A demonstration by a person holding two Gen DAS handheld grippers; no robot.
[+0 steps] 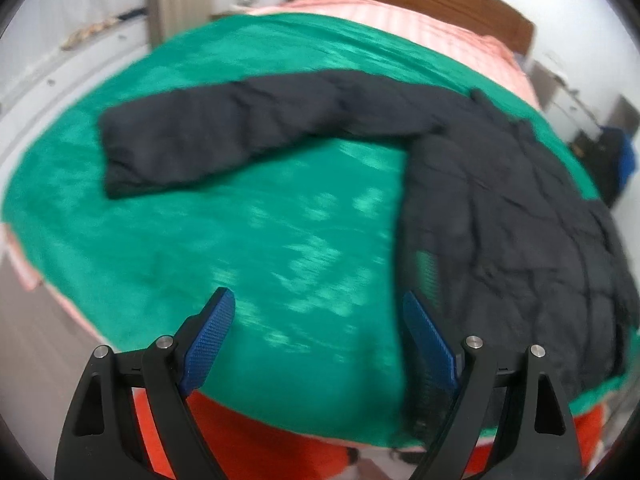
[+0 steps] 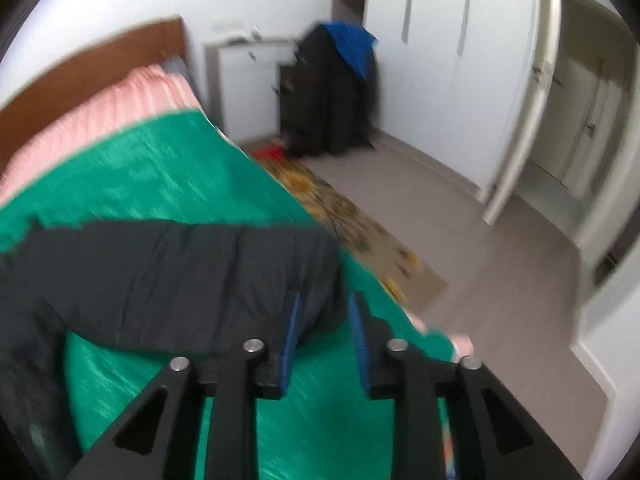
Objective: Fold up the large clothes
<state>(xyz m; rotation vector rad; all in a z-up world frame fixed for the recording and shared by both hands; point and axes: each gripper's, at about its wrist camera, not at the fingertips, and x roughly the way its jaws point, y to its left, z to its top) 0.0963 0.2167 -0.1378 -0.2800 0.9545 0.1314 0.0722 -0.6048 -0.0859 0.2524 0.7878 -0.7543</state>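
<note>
A black coat (image 1: 500, 208) lies flat on the green bed (image 1: 240, 240). The left gripper (image 1: 320, 336) is wide apart and empty. The right gripper (image 2: 324, 336) is partly apart, holding nothing, by a sleeve (image 2: 180, 272).

both wrist views above green bedspread (image 1: 248, 240)
</note>
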